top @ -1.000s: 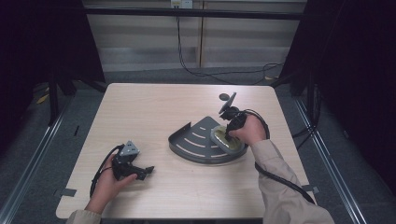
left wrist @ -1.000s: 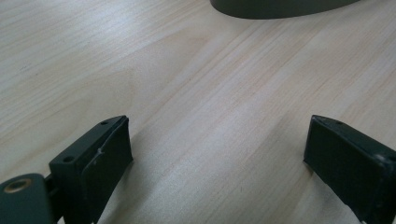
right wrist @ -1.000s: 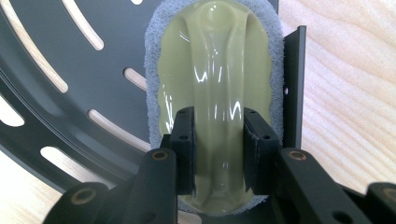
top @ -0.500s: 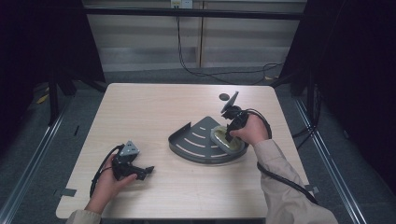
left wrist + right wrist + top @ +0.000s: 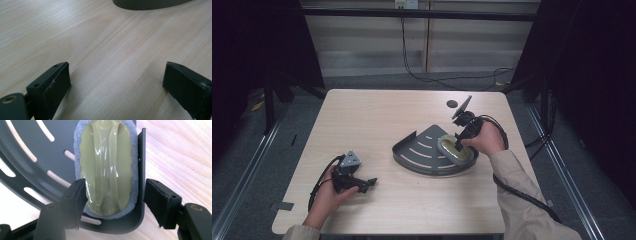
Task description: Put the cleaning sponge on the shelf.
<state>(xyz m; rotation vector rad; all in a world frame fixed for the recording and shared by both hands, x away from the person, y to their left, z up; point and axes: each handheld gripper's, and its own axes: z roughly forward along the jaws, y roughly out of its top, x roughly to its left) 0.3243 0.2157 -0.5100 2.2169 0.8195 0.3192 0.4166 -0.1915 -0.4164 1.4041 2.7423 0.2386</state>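
While the left gripper (image 5: 371, 183) rests wide open on the table (image 5: 377, 120), the right gripper (image 5: 113, 200), jaws just opening, straddles the scrubber (image 5: 108, 165) in the tray (image 5: 32, 170).

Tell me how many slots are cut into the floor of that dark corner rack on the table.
5 that I can see in the rack: three curved ones left of the scrubber, and two short ones beside it in the right gripper view. The scrubber may hide more.

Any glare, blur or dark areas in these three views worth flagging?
High view: table evenly lit, surroundings nearly black. Right gripper view: sharp, with bright glare streaks on the glossy green scrubber handle in the dark rack. Left gripper view: wood grain sharp, the left tool soft at close range.
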